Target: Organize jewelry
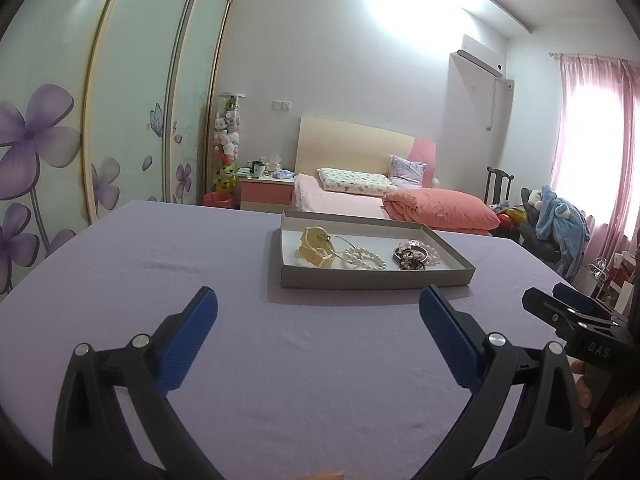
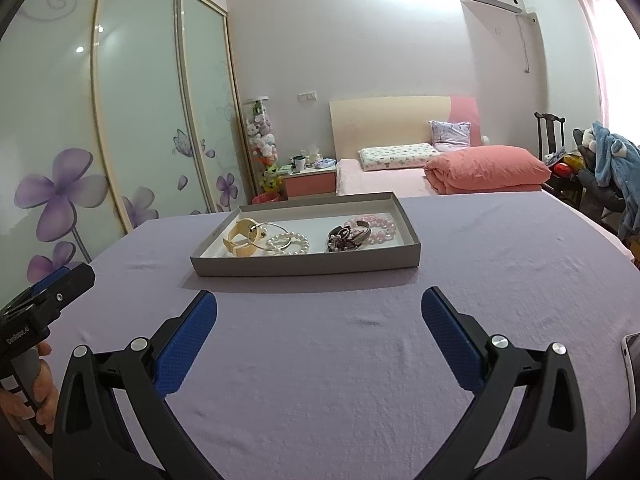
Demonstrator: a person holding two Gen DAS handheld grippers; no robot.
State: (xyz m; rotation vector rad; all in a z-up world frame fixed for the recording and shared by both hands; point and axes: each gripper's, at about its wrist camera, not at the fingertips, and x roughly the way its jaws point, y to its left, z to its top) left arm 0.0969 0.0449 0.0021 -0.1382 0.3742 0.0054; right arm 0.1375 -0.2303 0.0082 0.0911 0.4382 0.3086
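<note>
A shallow grey box tray [image 1: 376, 278] [image 2: 304, 266] sits on the lilac tablecloth ahead of both grippers. Inside lie a gold bangle [image 1: 314, 250] [image 2: 244, 240], a white pearl bracelet [image 1: 364, 259] [image 2: 289, 243], a dark beaded piece [image 1: 412, 262] [image 2: 342, 240] and a pink bead bracelet [image 1: 430, 251] [image 2: 378, 226]. My left gripper [image 1: 318, 300] is open and empty, short of the tray. My right gripper [image 2: 319, 300] is open and empty, just before the tray's near wall; it also shows at the right of the left wrist view [image 1: 560, 308].
The lilac cloth [image 2: 320, 360] covers the table around the tray. A white device edge [image 2: 630, 352] lies at the far right. Beyond the table are a bed [image 1: 360, 196], a nightstand [image 1: 266, 194], a wardrobe with purple flowers [image 1: 48, 140] and a chair with clothes [image 1: 556, 224].
</note>
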